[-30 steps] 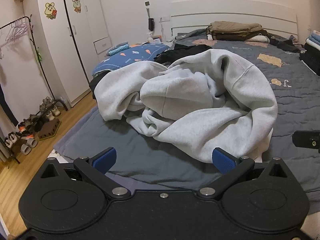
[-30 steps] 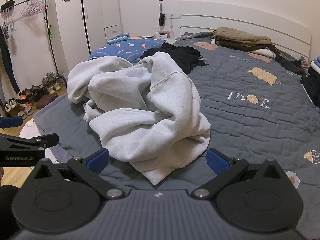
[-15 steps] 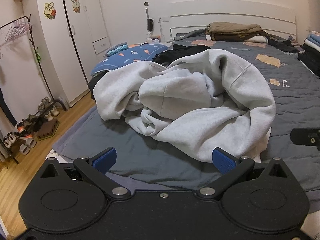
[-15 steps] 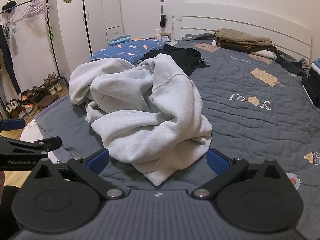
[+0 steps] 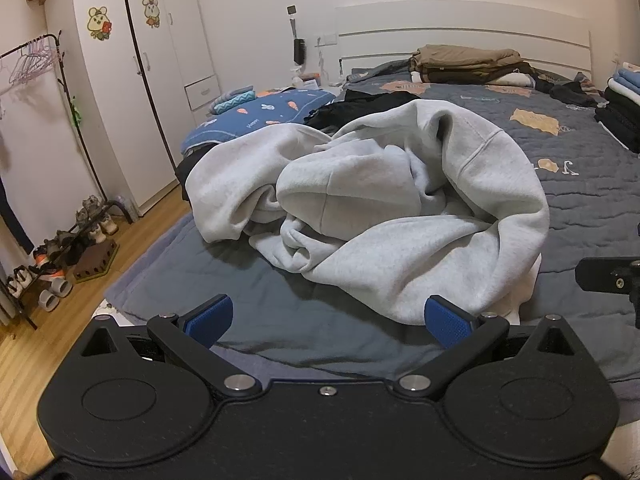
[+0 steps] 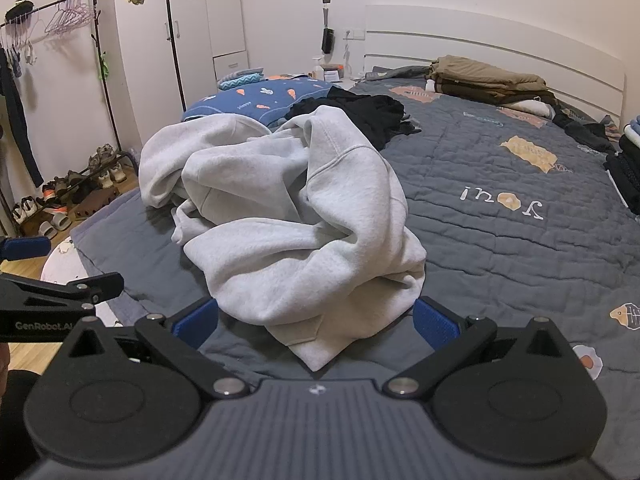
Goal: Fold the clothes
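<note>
both jaws stand wide and empty: your left gripper (image 5: pixel 326 317) and right gripper (image 6: pixel 315 323) hover just short of the grey sweatshirt (image 6: pixel 288 216), crumpled on the quilt (image 6: pixel 500 232). find the hem corners first (nearest one points at you), then spread it flat.

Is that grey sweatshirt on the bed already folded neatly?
No, the grey sweatshirt lies in a crumpled heap on the quilt, with loose folds and a corner trailing toward the right tool.
</note>
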A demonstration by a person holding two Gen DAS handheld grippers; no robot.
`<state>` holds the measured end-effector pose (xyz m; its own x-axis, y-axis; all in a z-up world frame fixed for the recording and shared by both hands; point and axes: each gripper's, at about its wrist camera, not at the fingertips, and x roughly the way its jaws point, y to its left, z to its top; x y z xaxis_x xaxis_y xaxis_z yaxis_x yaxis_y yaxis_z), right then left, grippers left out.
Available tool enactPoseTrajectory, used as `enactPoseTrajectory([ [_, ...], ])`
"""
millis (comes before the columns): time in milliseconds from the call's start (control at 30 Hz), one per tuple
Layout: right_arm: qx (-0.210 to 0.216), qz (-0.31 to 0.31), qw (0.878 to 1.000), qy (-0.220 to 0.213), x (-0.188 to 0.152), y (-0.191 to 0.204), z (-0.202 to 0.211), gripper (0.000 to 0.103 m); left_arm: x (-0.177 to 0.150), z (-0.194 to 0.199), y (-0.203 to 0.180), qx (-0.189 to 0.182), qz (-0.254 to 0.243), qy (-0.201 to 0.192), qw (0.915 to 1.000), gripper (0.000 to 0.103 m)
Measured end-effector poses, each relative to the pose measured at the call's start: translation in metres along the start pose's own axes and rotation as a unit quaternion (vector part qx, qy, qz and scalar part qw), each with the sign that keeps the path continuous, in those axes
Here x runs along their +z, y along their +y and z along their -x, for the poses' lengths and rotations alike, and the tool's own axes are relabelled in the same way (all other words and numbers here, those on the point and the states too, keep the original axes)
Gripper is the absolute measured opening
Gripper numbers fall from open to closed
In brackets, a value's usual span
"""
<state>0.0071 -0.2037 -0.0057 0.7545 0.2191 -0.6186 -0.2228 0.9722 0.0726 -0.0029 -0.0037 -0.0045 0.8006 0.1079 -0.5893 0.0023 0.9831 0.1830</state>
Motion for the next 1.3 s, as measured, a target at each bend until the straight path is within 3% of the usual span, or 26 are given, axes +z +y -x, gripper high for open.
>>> enactPoseTrajectory([
  [1300, 0.007, -0.005, 1.000, 0.000, -0.0007, -0.0009, -0.0017, 0.103, 0.0010, 0.0061, -0.0083, -0.009, -0.015, -0.011, 0.9998, 0.103],
])
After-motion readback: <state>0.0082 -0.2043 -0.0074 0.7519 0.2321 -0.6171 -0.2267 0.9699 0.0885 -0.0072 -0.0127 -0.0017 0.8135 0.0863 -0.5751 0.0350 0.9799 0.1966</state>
